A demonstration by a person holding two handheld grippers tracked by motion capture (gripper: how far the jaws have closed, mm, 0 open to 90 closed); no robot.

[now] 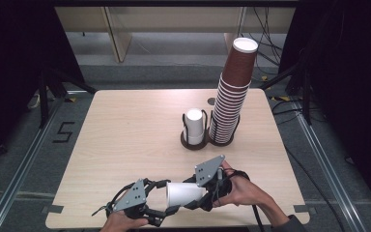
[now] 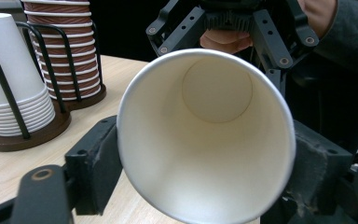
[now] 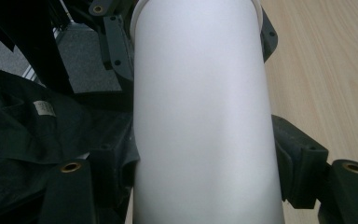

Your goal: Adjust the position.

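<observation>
A white paper cup (image 1: 183,193) lies on its side just above the table's near edge, held between both grippers. My left gripper (image 1: 168,197) grips it at the open rim. In the left gripper view I look straight into the cup (image 2: 205,135), and a pad (image 2: 98,163) presses on each side of the rim, the left gripper (image 2: 207,165) shut on it. My right gripper (image 1: 195,193) holds the cup's base end from the right. In the right gripper view the cup's wall (image 3: 200,116) runs up between the jaws of the right gripper (image 3: 205,165), pads touching it.
On the wooden table (image 1: 125,135) stand two wire holders: a short stack of upturned white cups (image 1: 194,126) and, to its right, a tall leaning stack of brown cups (image 1: 232,96). The person's hands (image 1: 244,193) come in at the near edge.
</observation>
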